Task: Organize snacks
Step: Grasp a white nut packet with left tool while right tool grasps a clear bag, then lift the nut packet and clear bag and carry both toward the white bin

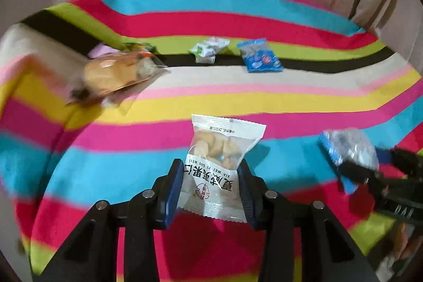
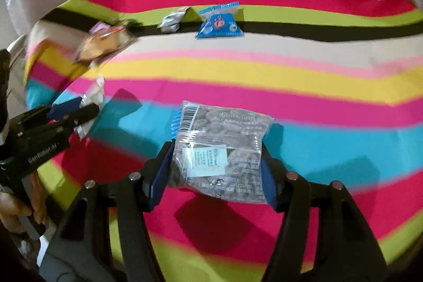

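Fingers pinching on both sides: left fingers [image 1: 211,192] hold nut pack [image 1: 220,165], right fingers [image 2: 215,168] hold clear pack [image 2: 220,152], both above striped tabletop [image 2: 317,75]; three snacks at far edge unsorted, mid-task probably.

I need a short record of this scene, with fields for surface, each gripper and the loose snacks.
surface: striped cloth
left gripper: shut on white nut packet
right gripper: shut on clear blue-edged packet
loose snacks: blue packet, green-white packet, bread packet, all at the far side
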Demonstrator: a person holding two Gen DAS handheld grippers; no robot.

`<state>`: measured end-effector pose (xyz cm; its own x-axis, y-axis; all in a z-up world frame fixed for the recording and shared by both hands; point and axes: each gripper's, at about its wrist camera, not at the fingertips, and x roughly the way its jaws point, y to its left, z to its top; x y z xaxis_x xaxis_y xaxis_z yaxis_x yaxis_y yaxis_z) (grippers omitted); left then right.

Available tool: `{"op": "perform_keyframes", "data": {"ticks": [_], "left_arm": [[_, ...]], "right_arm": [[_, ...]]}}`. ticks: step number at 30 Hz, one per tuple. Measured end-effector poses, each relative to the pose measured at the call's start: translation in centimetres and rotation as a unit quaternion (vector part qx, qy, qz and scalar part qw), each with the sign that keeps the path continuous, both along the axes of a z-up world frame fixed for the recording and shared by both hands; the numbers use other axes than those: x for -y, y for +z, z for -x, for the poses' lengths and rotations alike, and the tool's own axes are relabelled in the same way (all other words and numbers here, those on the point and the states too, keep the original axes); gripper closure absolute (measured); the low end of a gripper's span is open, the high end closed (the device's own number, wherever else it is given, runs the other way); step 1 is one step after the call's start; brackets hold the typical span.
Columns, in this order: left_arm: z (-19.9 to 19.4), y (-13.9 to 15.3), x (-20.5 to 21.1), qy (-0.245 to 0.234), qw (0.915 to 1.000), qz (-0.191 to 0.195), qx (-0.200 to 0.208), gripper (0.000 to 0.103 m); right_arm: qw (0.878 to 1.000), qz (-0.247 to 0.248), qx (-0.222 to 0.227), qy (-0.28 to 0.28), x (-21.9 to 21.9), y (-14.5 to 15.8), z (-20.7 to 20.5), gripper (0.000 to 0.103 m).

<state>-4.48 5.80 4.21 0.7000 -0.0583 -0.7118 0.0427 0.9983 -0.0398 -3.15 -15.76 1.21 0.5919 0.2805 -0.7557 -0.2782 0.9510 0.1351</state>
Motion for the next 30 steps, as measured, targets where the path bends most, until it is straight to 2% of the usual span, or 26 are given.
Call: {"op": "perform_keyframes", "data": {"ticks": [3,6,11,18,30], "left_arm": [[4.1,1.7,0.5,0.018,0.9991,0.02,0.032,0.062],[5.6,2.4,1.9,0.016,0.9981,0.021,0.056,0.062],[9.3,5.8,2.4,0.012,0.9948,0.03,0.097,0.061],[12.4,8.4,3.4,0.014,0.9906,0.024,0.134,0.061],[14.5,11.4,4.3,0.002,0.9846,0.015,0.174,0.061]], "right_arm": [[1.0,0.005,0.011,-0.003,0.3,0.2,2.6,0.039],[1.0,0.007,0.028,-0.004,-0.1,1.3,5.1,0.039],[0.998,0.027,0.063,-0.011,0.0,4.2,8.9,0.039],[0.99,0.063,0.129,-0.014,0.1,8.6,12.9,0.039],[0.984,0.061,0.159,-0.049,2.4,11.9,15.1,0.038]]}}
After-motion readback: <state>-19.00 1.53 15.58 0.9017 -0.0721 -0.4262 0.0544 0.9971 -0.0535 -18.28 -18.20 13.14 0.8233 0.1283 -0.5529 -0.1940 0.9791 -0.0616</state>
